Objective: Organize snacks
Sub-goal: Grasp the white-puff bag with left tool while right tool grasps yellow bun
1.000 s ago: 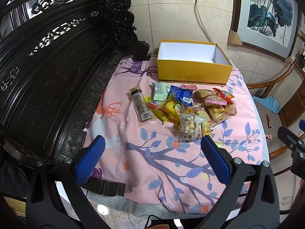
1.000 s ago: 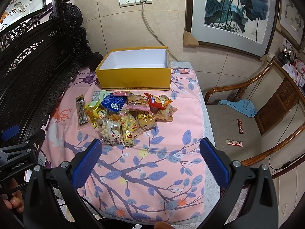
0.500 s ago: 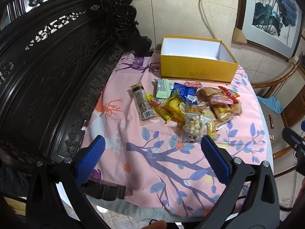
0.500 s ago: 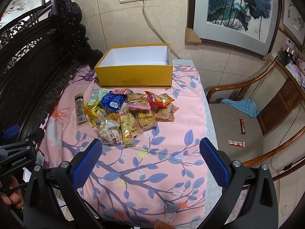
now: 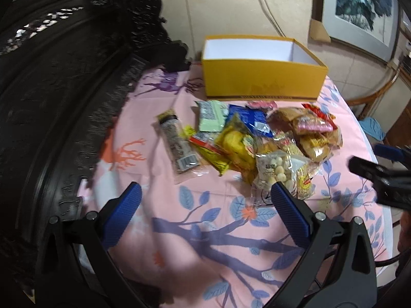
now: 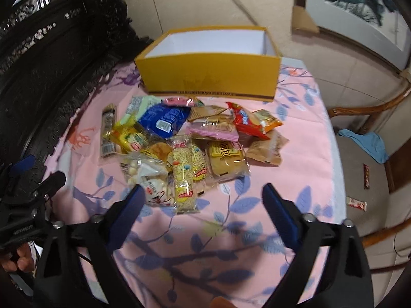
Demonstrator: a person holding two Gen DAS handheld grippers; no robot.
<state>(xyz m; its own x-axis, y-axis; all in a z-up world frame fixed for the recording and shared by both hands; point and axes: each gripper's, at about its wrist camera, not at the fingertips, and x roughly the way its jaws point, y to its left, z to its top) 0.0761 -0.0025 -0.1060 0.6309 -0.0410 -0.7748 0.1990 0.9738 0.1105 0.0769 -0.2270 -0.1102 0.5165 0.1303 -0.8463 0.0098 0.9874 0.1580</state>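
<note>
- Left gripper (image 5: 205,195): blue pads spread wide, nothing between them, hovering over the pink tablecloth (image 5: 159,174) at the near edge of the table.
- Right gripper (image 6: 203,197): pads likewise wide apart, empty, above the cloth just short of the pile.
- Snack pile (image 6: 190,138): loose heap mid-table, at 12 o'clock from the right gripper, packets overlapping.
- Bag of white balls (image 6: 146,172) at the near-left edge of the pile, about 11 o'clock from the right gripper; its corner sits just beside that gripper's left pad.
- Long dark stick packet (image 5: 177,143) lies at the pile's 9 o'clock side, touching a yellow wrapper.
- Red packet (image 6: 246,123) at the pile's 2 o'clock.
- Yellow box (image 6: 208,77): open-topped, white inside, at 12 o'clock beyond the pile, near the wall.
- Dark carved wood furniture (image 5: 51,102) borders the table at 9 o'clock.
</note>
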